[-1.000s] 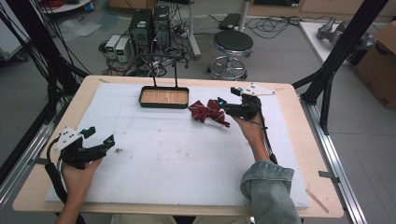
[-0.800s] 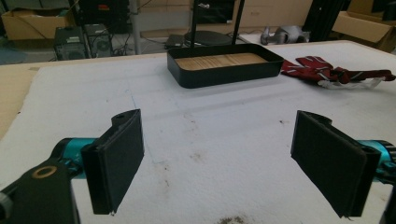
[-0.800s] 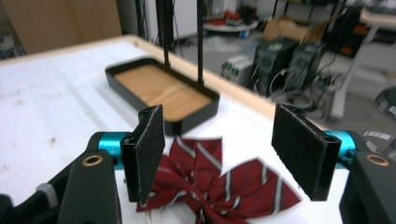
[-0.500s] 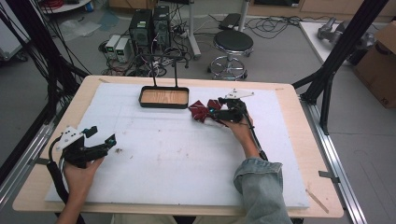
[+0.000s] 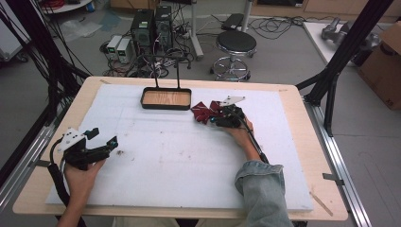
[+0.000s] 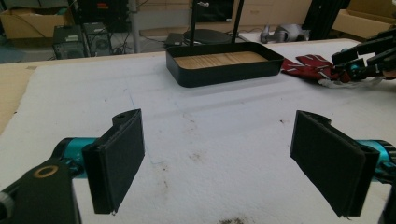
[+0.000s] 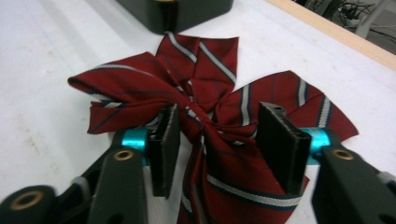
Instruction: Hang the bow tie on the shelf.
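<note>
Black tray [image 5: 166, 99] at the far middle of the white mat [image 5: 179, 156], wooden floor bare, two upright rods at its back rim. No legible writing anywhere. Striped maroon bow [image 7: 205, 116] flat on the mat just right of the tray. Right gripper [image 7: 215, 140] down over the bow, jaws just closing, half-narrowed, knot between the pads, no firm pinch visible. Left gripper [image 6: 233, 163] low at the mat's near left, well apart from the bow, jaws wide, nothing between.

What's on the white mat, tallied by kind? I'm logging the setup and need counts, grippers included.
Striped red bow: 1
Black tray with wooden floor: 1
Grippers, left gripper and right gripper: 2
Total: 4
</note>
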A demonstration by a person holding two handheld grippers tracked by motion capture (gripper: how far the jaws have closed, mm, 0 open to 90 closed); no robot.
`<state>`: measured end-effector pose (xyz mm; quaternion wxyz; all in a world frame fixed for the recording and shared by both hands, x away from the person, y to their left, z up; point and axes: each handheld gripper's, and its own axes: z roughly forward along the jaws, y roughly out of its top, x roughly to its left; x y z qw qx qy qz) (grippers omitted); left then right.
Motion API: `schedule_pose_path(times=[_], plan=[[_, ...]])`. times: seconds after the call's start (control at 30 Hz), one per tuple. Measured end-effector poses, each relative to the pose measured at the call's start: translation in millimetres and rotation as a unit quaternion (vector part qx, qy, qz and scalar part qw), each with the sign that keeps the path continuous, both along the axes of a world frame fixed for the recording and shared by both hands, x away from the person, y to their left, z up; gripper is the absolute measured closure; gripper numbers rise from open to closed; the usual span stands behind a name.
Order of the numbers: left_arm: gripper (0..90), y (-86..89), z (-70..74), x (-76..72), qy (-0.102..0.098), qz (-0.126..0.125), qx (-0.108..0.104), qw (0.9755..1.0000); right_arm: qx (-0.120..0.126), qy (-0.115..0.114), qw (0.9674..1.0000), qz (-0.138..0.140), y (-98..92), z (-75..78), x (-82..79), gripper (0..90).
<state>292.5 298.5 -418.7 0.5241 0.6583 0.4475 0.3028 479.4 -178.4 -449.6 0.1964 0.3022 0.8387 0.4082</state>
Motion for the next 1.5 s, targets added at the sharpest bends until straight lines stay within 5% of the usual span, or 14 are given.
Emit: schedule_pose_path(times=[0.2, 0.33, 0.47, 0.87, 1.13, 1.5], plan=[[18.0, 0.3, 0.1, -0.2, 0.001, 0.001, 0.0, 1.0, -0.041, -0.007, 0.9991, 0.013, 8.5, -2.0, -2.7, 63.0], [18.0, 0.8, -0.1, -0.4, 0.002, 0.003, 0.0, 1.0, -0.036, 0.003, 0.9993, 0.01, 9.6, -1.3, -3.7, 72.6], [18.0, 1.1, -0.2, -0.8, 0.003, 0.004, 0.0, 1.0, -0.042, -0.01, 0.9991, -0.007, 10.7, 3.2, -6.0, 77.8], [18.2, -0.1, -0.3, 0.0, 0.002, 0.004, 0.001, 1.0, -0.017, -0.109, 0.9933, -0.036, 2.5, 45.9, -23.0, 78.2], [18.5, -1.6, -0.3, 1.6, 0.001, 0.003, -0.002, 1.0, 0.009, -0.119, 0.9914, -0.055, -4.6, 66.5, -27.9, 78.3], [18.6, -2.9, -0.6, 1.7, 0.002, -0.001, 0.0, 1.0, 0.024, -0.184, 0.9819, -0.04, 25.5, 117.3, -30.3, 78.3]])
